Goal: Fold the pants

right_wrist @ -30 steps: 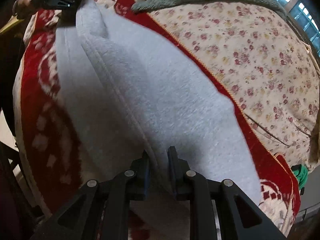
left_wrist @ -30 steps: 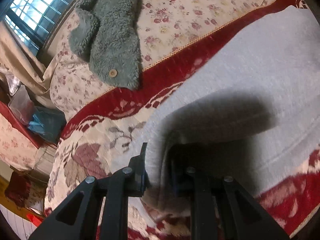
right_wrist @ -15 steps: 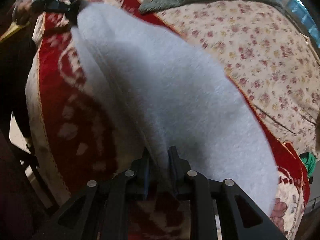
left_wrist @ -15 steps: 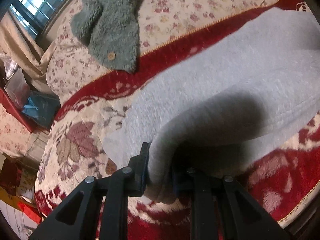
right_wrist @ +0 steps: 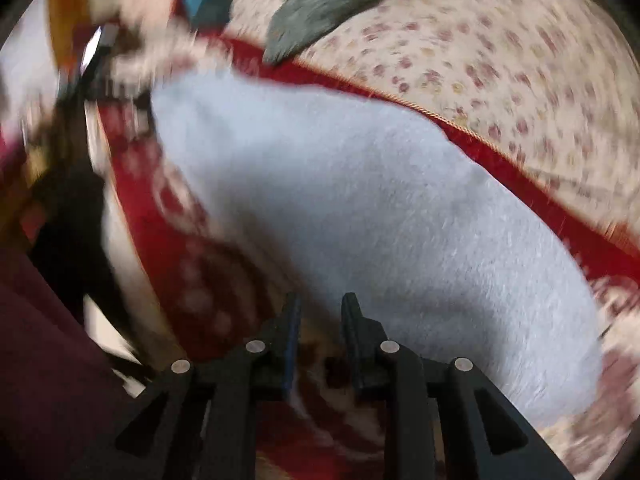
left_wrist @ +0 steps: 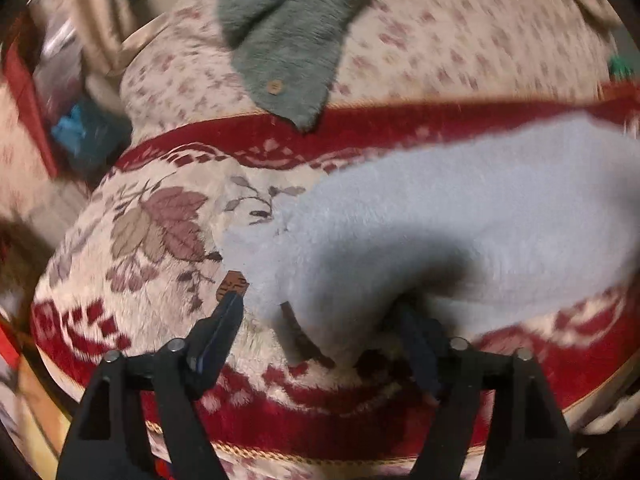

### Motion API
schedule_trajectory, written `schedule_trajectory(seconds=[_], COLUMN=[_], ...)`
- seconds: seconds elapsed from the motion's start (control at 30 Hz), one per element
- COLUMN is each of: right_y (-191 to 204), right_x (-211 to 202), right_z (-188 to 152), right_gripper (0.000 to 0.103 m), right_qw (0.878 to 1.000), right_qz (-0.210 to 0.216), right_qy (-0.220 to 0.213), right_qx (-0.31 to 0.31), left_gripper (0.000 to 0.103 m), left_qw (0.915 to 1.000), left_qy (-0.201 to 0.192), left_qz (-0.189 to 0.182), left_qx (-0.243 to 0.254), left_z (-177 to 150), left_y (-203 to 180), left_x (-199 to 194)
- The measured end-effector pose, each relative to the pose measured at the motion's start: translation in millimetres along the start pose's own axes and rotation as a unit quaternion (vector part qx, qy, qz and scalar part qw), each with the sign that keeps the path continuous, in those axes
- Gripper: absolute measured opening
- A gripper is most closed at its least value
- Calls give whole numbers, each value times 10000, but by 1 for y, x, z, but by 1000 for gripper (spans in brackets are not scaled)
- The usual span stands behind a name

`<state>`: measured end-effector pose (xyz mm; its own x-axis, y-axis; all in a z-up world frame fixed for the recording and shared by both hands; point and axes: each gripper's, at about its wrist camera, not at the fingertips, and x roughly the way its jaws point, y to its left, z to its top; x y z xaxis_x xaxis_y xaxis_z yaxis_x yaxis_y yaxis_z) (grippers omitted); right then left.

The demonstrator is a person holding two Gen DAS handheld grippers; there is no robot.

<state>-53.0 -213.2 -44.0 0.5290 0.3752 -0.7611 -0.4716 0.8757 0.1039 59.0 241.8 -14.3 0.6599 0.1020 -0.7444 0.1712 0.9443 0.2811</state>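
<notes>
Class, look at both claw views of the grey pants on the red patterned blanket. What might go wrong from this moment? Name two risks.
1. The left claw is open, with a raised hump of the pants between its fingers. Pulling away carelessly might snag the cloth and spoil the fold.
2. The right claw sits at the pants' very edge, and blur hides whether it grips. A shallow hold might slip and leave that end crooked on the blanket.
</notes>
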Motion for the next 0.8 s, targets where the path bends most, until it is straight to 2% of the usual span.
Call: schedule_trajectory(seconds=[0.1, 0.17, 0.23, 0.3, 0.37, 0.47, 0.53, 0.6, 0.67, 0.8], right_y=[-15, -24, -36, -45, -57, -66, -63, -51, -39, -39], right_x=[-14, -10, 1, 18, 45, 89, 109, 101, 96, 94], right_z=[30, 50, 71, 84, 90, 70, 45, 28, 26, 28], right_gripper=[25, 25, 25, 25, 25, 25, 26, 26, 26, 26], right_qw=[9987, 9970, 9941, 9917, 9895, 9852, 9781, 9826, 9876, 9865], right_qz=[-45, -327, -420, -390, -342, -21, 326, 190, 88, 176], right_qy=[-435, -525, -638, -641, -440, 75, 442, -68, 18, 77], right_qx=[268, 475, 765, 1041, 1337, 1713, 2006, 1844, 1569, 1627], left_gripper=[81, 87, 89, 90, 91, 91, 91, 91, 91, 91], left_qw=[9989, 9972, 9949, 9912, 9881, 9856, 9832, 9821, 9817, 9785], left_qy=[-287, -539, -740, -887, -933, -911, -869, -801, -719, -430], left_qz=[-286, -487, -671, -979, -1219, -1410, -1571, -1652, -1694, -1921], left_qx=[-255, -199, -105, -15, 85, 218, 317, 413, 493, 610], left_z=[20, 36, 53, 68, 86, 114, 131, 147, 167, 198], left_y=[-5, -23, -46, -70, -98, -138, -162, -181, -204, -239], left_x=[-21, -36, -46, -52, -51, -38, -27, -13, 5, 41])
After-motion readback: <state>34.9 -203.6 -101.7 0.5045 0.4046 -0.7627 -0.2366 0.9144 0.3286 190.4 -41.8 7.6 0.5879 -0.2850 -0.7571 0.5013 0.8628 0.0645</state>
